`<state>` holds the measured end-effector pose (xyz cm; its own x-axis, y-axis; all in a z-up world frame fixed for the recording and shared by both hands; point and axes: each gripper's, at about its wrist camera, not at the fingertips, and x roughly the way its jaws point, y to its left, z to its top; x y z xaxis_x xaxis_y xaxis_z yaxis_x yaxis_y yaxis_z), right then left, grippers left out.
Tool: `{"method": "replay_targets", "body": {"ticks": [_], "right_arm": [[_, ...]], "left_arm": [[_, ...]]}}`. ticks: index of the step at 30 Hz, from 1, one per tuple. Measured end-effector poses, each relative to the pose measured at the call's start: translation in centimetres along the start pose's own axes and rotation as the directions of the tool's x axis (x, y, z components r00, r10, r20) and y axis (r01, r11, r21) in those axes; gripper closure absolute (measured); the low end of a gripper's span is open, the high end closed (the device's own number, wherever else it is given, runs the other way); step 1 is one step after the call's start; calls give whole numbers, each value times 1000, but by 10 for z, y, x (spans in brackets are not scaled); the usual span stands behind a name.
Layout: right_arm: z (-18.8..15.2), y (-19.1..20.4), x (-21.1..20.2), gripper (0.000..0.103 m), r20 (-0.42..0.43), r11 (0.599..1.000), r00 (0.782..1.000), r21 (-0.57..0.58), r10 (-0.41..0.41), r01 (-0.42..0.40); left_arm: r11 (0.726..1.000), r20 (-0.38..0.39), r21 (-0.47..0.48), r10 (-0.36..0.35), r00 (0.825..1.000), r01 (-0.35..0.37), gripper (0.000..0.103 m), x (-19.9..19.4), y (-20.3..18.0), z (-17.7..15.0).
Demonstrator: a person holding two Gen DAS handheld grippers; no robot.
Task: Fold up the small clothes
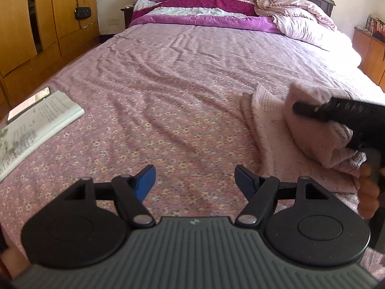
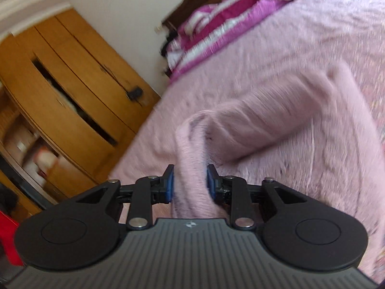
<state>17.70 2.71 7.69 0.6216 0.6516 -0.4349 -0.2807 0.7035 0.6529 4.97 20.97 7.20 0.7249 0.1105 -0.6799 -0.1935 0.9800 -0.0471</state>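
A pale pink knit garment (image 1: 267,130) lies on the right side of the flowered pink bed sheet (image 1: 168,96), with one part lifted and doubled over the rest. My right gripper (image 2: 190,183) is shut on a bunched strip of that garment (image 2: 264,120), and the cloth fills the gap between its blue pads. In the left wrist view a black finger (image 1: 310,110) of the right gripper reaches over the raised fold. My left gripper (image 1: 195,183) hangs open over bare sheet to the left of the garment, with nothing between its fingers.
An open book (image 1: 36,125) and a phone (image 1: 28,103) lie near the bed's left edge. A striped magenta quilt (image 1: 204,9) is heaped at the headboard. A wooden wardrobe (image 1: 24,24) stands to the left. A person's hand (image 1: 368,192) holds the right gripper.
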Motion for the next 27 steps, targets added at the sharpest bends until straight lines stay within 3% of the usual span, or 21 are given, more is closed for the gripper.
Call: {"method": "replay_targets", "body": {"ticks": [5, 12, 17, 20, 23, 27], "right_arm": [[-16, 28, -3, 53, 10, 994, 1000, -107, -28, 29], [-15, 27, -48, 48, 58, 984, 997, -170, -42, 52], [-12, -5, -91, 46, 157, 990, 984, -100, -83, 99], [-13, -29, -113, 45, 217, 988, 965, -25, -145, 154], [-10, -53, -122, 43, 218, 980, 955, 42, -200, 196], [-12, -76, -126, 43, 202, 967, 946, 94, -253, 238]], "left_arm": [[1000, 18, -10, -16, 1000, 16, 29, 3, 7, 8], [993, 49, -18, -113, 992, 114, 29, 9, -8, 36], [988, 73, 47, -148, 986, 144, 29, 16, -42, 58], [974, 92, 107, -211, 973, 201, 29, 18, -68, 68], [948, 90, 186, -278, 956, 258, 29, 29, -98, 74], [913, 70, 301, -308, 949, 275, 29, 54, -138, 73]]}}
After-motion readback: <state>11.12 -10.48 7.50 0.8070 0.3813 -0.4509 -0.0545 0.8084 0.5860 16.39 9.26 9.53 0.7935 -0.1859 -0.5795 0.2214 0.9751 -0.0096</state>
